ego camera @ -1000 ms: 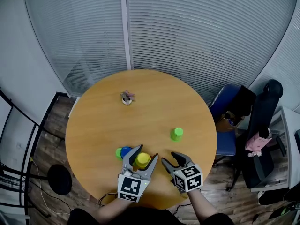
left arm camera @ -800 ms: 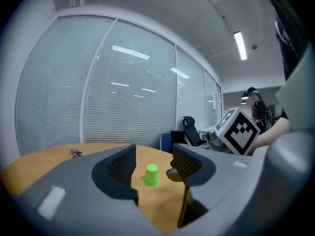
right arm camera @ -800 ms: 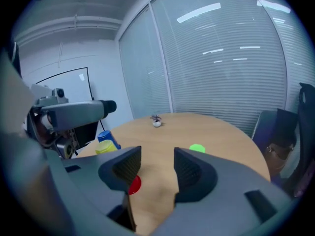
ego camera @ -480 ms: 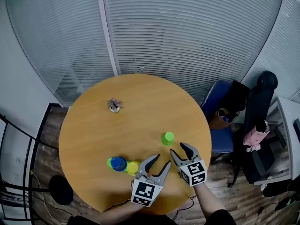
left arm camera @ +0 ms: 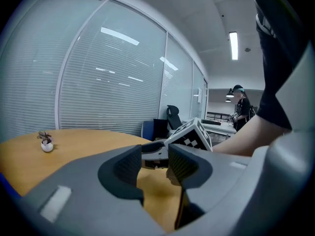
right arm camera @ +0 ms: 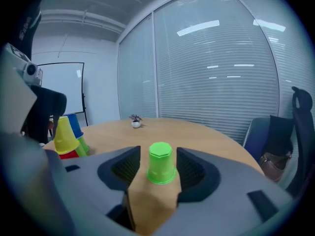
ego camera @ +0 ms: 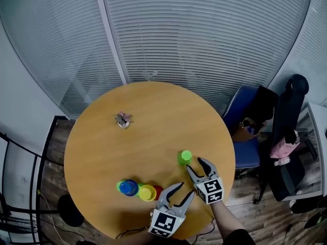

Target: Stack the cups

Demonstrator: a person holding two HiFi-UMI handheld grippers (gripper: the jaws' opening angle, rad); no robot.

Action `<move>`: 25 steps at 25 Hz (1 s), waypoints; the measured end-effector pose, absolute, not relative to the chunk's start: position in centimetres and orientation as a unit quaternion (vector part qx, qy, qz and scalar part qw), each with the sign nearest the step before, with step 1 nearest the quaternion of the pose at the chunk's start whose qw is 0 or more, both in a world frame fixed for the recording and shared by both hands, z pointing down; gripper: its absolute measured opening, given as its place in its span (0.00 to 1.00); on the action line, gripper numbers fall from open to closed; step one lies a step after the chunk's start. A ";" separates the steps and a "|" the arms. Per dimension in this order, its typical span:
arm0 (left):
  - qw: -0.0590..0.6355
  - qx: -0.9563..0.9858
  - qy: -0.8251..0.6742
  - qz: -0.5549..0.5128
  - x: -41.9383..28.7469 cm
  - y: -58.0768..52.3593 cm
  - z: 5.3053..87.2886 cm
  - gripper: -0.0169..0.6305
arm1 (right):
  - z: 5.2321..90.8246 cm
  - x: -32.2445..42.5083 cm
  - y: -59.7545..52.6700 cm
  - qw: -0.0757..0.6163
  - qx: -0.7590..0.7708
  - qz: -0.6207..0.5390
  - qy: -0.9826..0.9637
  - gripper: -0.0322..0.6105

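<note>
1. At the table's point(ego camera: 102, 152) 11 o'clock stands a small plant pot point(ego camera: 122, 120), too small to show any detail.
2. Near the 7 o'clock edge, upturned cups sit huddled together. The blue cup point(ego camera: 129, 187) covers most of a half-hidden green cup point(ego camera: 118, 186), which shows only as a rim. The yellow cup point(ego camera: 147, 192) sits against the blue one at its 4 o'clock. The red cup point(ego camera: 159, 190) peeps out as a sliver at the yellow cup's 2 o'clock, and I cannot tell whether the yellow one rests on it.
3. The left claw point(ego camera: 184, 190) hovers at the cluster's 3 o'clock. Its jaws are moderately apart and have just been closing, with only bare table between them. Its arm is cut off by the bottom edge.
4. The lone green cup point(ego camera: 184, 156) stands upside down towards the table's 3 o'clock, well apart from the cluster.
5. The right claw point(ego camera: 195, 164) is wide. In the right gripper view that cup is framed between its jaws, and neither pad touches it.
6. At far right, a blue chair point(ego camera: 245, 131) is partly hidden by the table.
</note>
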State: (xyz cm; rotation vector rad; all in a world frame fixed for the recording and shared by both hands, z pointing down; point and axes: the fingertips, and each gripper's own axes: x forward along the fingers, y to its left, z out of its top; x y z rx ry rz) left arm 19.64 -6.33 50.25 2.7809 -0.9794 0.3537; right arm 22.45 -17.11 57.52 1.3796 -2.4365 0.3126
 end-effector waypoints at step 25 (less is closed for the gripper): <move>0.113 0.927 -0.327 0.142 19.3 -7.6 54.0 0.28 | 60.1 21.9 -20.2 0.177 0.462 0.109 -0.862 0.38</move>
